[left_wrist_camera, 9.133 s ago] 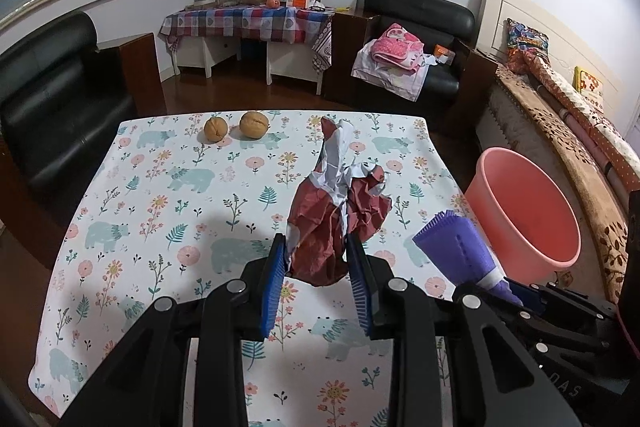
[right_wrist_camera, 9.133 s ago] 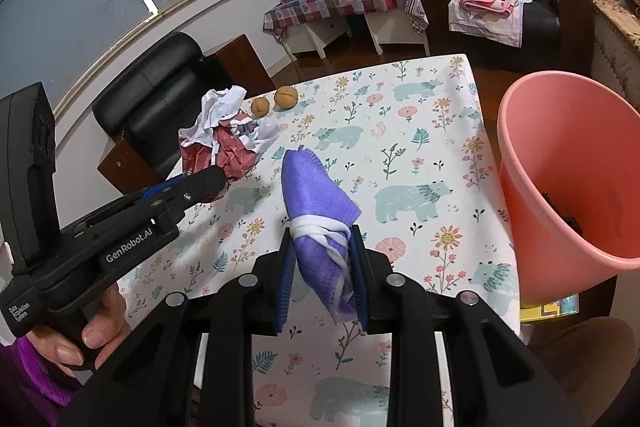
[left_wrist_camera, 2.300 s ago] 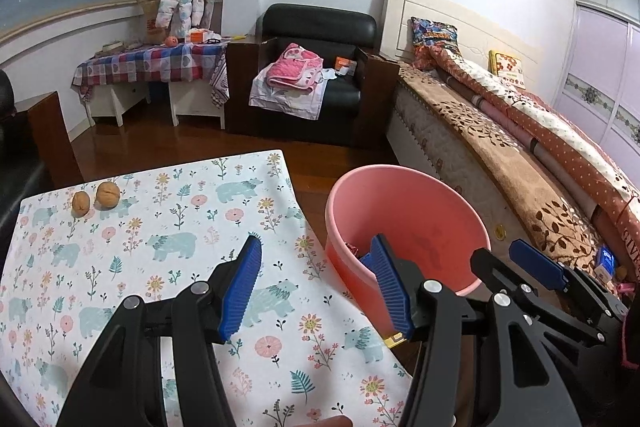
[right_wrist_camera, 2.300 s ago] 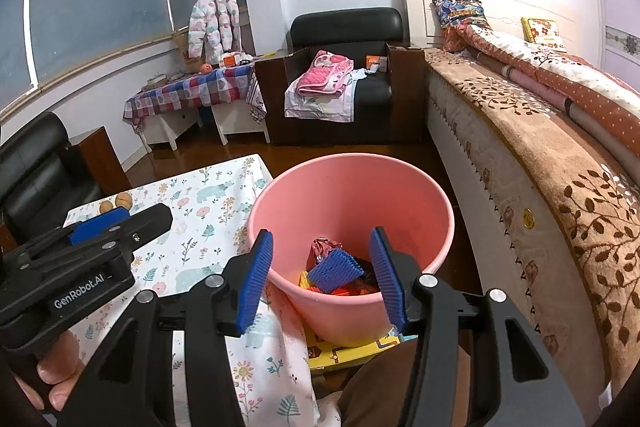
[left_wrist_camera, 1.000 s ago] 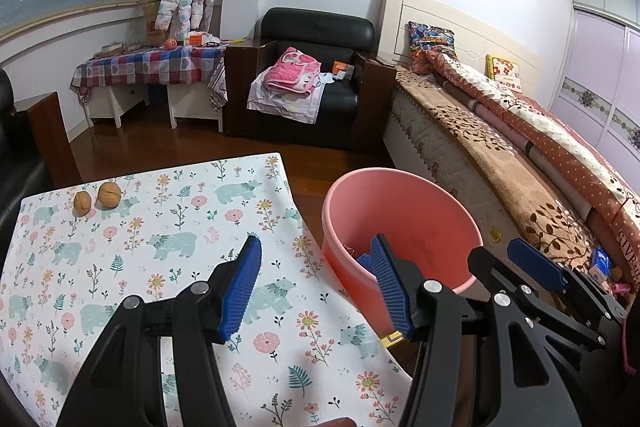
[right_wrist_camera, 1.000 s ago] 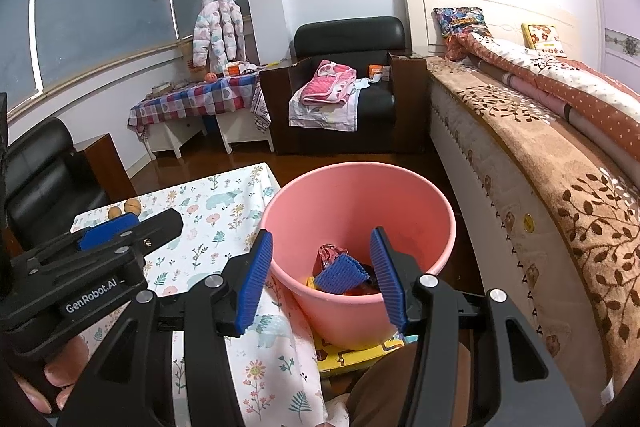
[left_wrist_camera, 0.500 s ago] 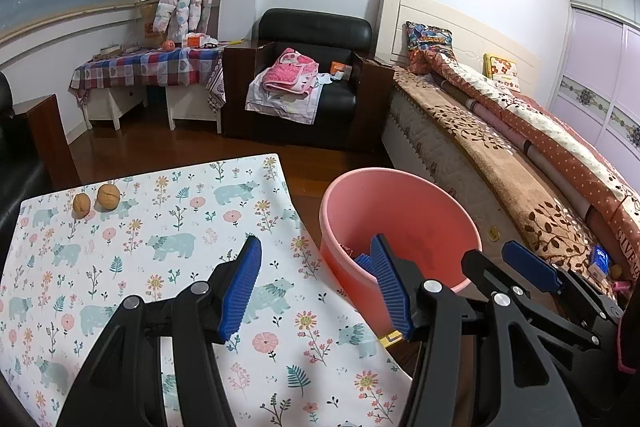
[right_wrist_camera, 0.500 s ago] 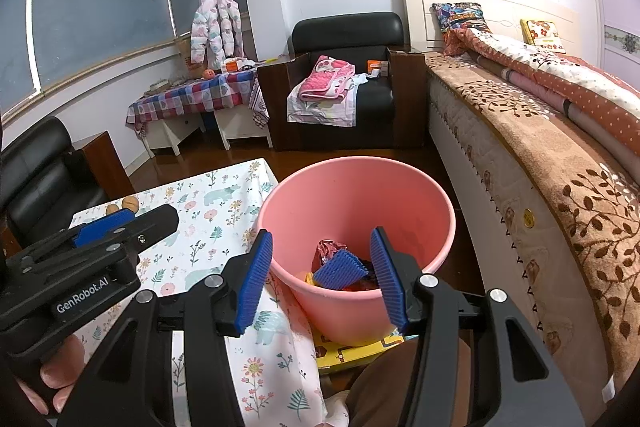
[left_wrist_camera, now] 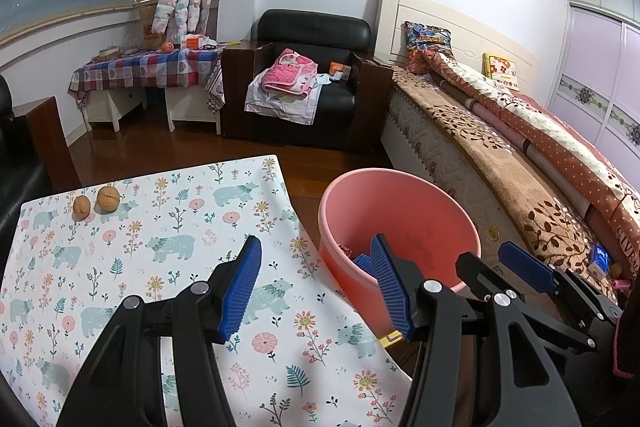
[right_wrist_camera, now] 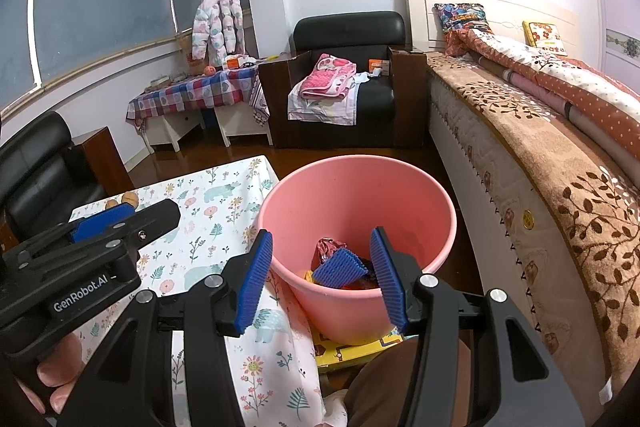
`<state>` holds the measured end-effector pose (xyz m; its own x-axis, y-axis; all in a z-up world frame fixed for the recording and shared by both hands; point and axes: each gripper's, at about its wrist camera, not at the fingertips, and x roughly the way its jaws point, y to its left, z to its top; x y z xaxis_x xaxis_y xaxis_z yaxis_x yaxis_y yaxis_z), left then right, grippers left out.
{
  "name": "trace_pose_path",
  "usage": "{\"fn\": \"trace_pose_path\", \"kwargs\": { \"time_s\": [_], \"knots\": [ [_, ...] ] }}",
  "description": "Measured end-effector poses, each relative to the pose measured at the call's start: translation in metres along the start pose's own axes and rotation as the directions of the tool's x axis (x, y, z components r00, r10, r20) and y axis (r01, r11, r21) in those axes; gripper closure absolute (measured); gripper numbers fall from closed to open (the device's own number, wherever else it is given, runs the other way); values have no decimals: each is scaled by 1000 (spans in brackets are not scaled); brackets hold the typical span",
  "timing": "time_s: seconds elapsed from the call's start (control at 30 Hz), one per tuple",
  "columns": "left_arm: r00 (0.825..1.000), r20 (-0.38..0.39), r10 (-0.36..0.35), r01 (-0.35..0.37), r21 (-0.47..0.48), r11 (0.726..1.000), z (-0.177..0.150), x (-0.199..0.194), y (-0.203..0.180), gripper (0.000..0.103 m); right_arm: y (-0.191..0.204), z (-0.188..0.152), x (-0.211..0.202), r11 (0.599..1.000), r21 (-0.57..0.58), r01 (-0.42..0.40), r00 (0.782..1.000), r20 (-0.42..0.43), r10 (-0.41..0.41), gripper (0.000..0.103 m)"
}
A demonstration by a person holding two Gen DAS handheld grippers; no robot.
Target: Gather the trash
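A pink bucket stands on the floor beside the table, also in the left wrist view. Inside it lie a purple ribbed piece and a crumpled red wrapper. My right gripper is open and empty, held above the bucket's near rim. My left gripper is open and empty, over the table's right edge next to the bucket. Each gripper shows in the other's view, the right one and the left one.
The table has a floral bear-print cloth. Two walnuts lie at its far left corner. A bed runs along the right. A black armchair with pink laundry stands behind. A yellow box lies under the bucket.
Since 9.1 s ago both grippers let go of their trash, which now lies in the bucket. Over the last second both grippers stay open and barely shift.
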<state>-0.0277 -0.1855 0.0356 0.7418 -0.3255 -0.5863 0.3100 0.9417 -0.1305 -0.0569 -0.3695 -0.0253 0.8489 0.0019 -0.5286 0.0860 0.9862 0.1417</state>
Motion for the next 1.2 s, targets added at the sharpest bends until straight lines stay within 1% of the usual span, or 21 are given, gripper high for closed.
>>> {"fn": "trace_pose_path", "kwargs": {
  "time_s": [1.2],
  "knots": [
    [1000, 0, 0, 0, -1, 1000, -1, 0, -1, 47, 0, 1, 0, 1000, -4, 2, 1000, -7, -2, 51]
  ]
}}
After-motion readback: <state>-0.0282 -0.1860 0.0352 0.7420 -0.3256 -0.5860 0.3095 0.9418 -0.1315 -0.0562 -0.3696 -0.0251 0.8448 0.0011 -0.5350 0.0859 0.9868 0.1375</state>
